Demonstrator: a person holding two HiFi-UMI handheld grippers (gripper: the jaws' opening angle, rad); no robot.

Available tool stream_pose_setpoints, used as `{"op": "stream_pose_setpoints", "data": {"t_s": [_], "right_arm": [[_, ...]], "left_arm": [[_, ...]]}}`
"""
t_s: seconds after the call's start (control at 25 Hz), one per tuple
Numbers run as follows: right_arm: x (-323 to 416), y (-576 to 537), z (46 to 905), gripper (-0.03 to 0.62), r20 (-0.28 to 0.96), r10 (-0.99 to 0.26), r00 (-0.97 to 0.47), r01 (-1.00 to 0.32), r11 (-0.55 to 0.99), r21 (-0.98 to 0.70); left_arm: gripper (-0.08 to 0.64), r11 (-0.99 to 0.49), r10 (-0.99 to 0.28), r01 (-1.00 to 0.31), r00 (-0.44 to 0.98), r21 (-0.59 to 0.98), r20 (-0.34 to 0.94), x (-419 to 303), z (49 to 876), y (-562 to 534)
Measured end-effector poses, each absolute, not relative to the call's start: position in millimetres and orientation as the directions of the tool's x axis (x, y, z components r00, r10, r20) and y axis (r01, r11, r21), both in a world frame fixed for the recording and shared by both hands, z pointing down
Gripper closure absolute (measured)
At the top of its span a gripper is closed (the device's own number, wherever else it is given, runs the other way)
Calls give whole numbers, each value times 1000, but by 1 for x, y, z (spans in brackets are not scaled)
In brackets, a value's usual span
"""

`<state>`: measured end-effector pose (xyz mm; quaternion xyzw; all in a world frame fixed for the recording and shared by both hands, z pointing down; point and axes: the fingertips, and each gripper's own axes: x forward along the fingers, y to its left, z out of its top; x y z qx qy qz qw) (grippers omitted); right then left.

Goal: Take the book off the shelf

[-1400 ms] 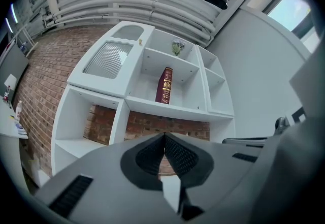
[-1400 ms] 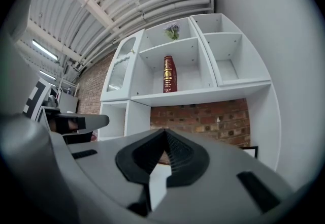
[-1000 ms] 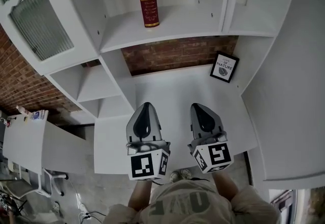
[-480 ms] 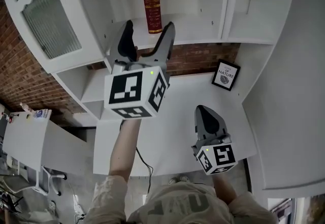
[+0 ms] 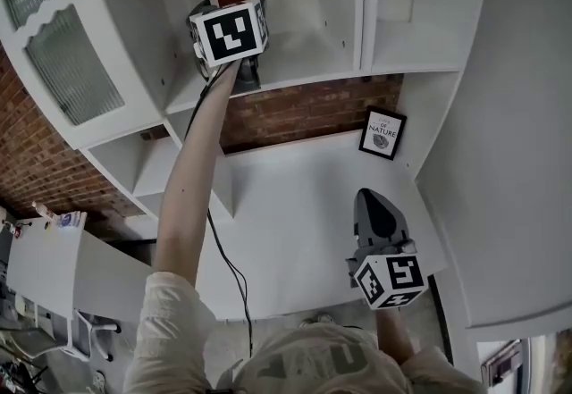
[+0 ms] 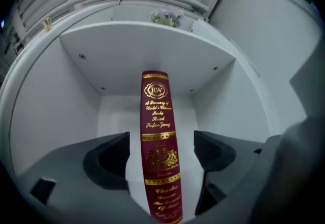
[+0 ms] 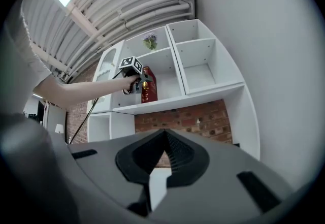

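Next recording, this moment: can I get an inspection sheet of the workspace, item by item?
Surface: white shelf carries the book; white desk top lies below it.
Job's things: red book with gilt lettering stands upright on the shelf, spine outward.
Clutter: framed picture at the back of the desk; small flowers on top of the unit.
Grippers: left gripper has its jaws opening, one on each side of the book, pads clear of it; right gripper is shut and empty, over the desk.
Cables: black cable hangs along the left arm.
Surroundings: brick wall; glazed cabinet door.
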<state>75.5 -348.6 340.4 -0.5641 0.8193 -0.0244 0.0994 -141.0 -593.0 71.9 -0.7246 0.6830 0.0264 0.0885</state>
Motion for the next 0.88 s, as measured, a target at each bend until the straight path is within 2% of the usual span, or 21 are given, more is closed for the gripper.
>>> {"op": "stream_pose_setpoints", "data": {"t_s": [0.2,0.56,0.72,0.88], "right_arm": [[94,-352,342,578,-131,-944,-303,-930,323,-177],[93,-363,336,578,-121,-942,-312,-933,328,-147],[90,-369,335,578,-117,-941,-317,-933,332,-139],[90,-372,339,578,-112,-942,-316,-933,330,-144]], "left_arm": [[176,24,-994,-995,-14,-99,-105,-149,78,-624],[181,-13,-998,-999,16,-48,-55,-145,95,-652],[258,6,-999,-999,-4,-51,-37,-154,97,-660],[268,11,-999,-999,-9,-54,-38,-154,96,-661]]}}
